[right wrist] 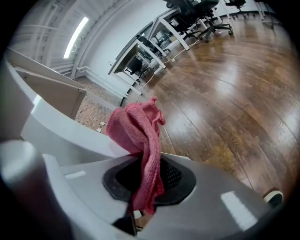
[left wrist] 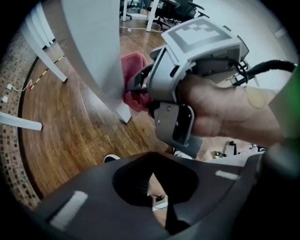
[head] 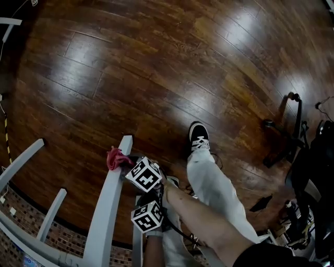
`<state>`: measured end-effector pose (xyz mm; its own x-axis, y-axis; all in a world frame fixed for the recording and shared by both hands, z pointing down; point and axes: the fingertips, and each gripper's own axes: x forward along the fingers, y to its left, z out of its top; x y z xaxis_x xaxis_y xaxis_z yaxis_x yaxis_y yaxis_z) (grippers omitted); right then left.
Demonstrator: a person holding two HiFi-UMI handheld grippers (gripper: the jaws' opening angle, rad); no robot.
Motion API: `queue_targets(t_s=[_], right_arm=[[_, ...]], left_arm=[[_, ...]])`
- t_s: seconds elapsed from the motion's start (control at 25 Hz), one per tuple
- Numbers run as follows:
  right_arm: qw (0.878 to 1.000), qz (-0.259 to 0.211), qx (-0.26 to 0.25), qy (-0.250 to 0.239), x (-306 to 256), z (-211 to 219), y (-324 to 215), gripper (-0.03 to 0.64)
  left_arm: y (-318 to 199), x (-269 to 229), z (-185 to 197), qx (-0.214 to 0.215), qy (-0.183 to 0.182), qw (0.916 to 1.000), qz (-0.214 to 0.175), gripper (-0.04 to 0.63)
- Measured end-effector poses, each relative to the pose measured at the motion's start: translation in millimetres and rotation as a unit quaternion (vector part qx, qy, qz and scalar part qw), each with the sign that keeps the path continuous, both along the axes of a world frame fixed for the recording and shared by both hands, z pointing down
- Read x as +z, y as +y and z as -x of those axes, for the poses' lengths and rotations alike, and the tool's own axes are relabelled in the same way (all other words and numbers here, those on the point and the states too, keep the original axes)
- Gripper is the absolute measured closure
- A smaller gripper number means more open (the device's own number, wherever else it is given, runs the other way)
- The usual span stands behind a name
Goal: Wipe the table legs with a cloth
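A red cloth is bunched against the white table leg, close to the leg's foot on the wooden floor. My right gripper is shut on the cloth, which hangs out between its jaws and touches the leg. The left gripper view has the same right gripper pressing the cloth to the leg. My left gripper sits just behind the right one. It is shut with nothing in it, and it is off the leg.
The person's leg in white trousers ends in a black shoe right of the grippers. More white table bars stand at the left by a brick wall. A black stand and cables are at the right. Office chairs are far off.
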<state>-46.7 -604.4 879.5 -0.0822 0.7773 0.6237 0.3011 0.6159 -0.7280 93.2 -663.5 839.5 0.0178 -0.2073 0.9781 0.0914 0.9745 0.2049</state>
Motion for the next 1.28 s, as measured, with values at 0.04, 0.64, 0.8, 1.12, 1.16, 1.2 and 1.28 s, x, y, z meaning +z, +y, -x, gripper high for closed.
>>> queue_targets(t_s=[0.04, 0.64, 0.8, 1.12, 1.16, 1.2, 1.28], right_arm=[[1.0, 0.001, 0.005, 0.002, 11, 2, -1, 0.568], [0.998, -0.005, -0.065, -0.004, 148, -2, -1, 0.568], [0.996, -0.005, -0.094, 0.011, 183, 2, 0, 0.568], [0.984, -0.019, -0.165, 0.057, 236, 3, -6, 0.568], [0.982, -0.023, -0.176, 0.064, 240, 2, -5, 0.568], [0.981, -0.027, -0.183, 0.066, 244, 3, -3, 0.568], [0.978, -0.044, -0.193, 0.059, 253, 11, 0, 0.568]], left_arm=[[0, 7, 5, 0.0, -0.004, 1.0, 0.003, 0.594], [-4, 73, 30, -0.023, -0.037, 0.9977, 0.052, 0.594], [-8, 91, 43, -0.012, -0.046, 0.9971, 0.06, 0.594], [-9, 123, 54, 0.022, -0.039, 0.9965, 0.071, 0.594], [-8, 126, 55, 0.022, -0.037, 0.9964, 0.073, 0.594], [-8, 128, 56, 0.024, -0.035, 0.9963, 0.075, 0.594], [-9, 133, 58, 0.034, -0.033, 0.9961, 0.075, 0.594]])
